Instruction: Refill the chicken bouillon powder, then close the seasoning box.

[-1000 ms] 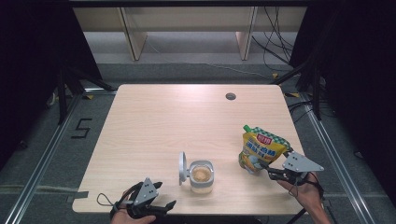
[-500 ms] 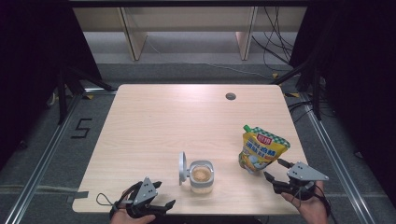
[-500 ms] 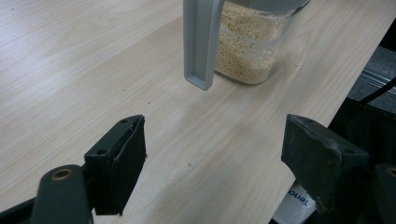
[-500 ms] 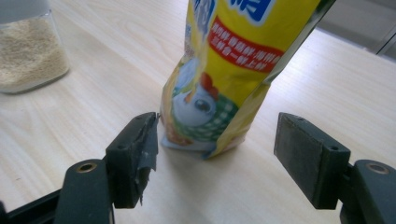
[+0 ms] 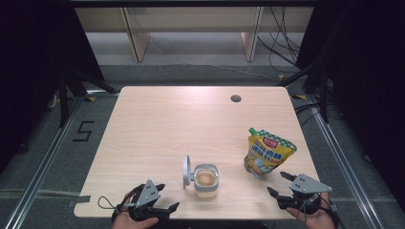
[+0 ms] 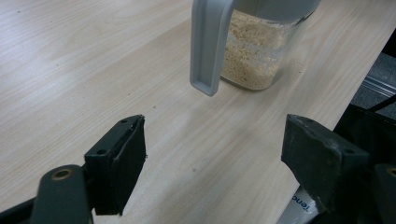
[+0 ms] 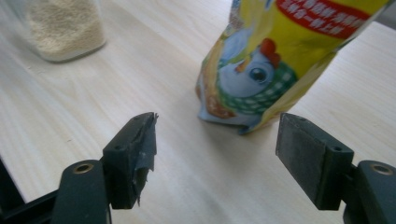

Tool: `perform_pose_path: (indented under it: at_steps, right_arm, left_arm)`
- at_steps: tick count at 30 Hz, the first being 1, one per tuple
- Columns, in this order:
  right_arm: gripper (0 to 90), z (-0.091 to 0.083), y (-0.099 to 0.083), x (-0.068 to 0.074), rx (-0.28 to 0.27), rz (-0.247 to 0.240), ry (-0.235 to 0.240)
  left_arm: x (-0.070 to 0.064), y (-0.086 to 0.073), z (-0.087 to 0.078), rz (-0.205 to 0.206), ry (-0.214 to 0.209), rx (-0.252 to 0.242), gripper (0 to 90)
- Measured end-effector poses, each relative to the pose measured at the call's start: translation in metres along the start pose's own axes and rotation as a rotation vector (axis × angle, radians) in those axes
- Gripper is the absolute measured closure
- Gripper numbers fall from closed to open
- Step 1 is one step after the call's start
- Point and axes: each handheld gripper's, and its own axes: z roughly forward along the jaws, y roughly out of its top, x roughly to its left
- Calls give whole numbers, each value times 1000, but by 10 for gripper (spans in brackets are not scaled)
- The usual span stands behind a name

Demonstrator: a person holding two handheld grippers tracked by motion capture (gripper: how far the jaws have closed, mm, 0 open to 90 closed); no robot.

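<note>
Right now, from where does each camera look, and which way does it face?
High view: above the near table edge, facing forward and down; both hands enter below.
Left gripper view: rides the left gripper, facing the open jar.
Right gripper view: rides the right gripper, facing the yellow pouch.
Shared: the jar appears in all three views.

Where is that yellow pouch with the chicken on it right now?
In the high view the yellow pouch stands near the table's right front edge, right of the open jar, just ahead of the right gripper.

Jar point(image 5: 206, 180) ctr-front on table point(image 5: 157, 124); pouch point(image 5: 267, 152) right.
</note>
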Motion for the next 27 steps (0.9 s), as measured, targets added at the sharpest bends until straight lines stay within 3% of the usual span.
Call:
perform_pose_path:
  at_steps: [8,10,13,15,16,18,22,24,25,27]
  right_arm:
    - [262,-2,-3,8,22,-11,21]
    - [257,-3,-3,11,34,5,29]
    - [250,-2,-5,13,49,-18,34]
    - [250,-2,-5,15,62,-30,35]
    - [250,-2,-6,16,65,-29,37]
    - [248,-3,-5,18,66,-27,46]
    - [248,-4,-5,22,73,-33,58]
    - [248,-3,-6,23,82,-38,59]
    - [248,-3,-6,23,83,-41,59]
    - [249,-4,-7,24,83,-43,60]
  left_arm:
    - [1,3,-3,-4,6,-16,214]
    - [-1,2,-1,-13,2,-33,214]
    - [0,3,-1,4,0,-31,214]
    - [0,3,-2,-10,0,-17,214]
    - [-1,2,-1,-19,2,-35,215]
    - [1,2,-3,15,15,2,215]
    - [-1,4,-3,-8,8,-27,215]
    - [-1,6,-4,13,18,-14,216]
    - [-3,6,-3,-11,9,-31,216]
    - [-3,7,-4,-2,13,-27,218]
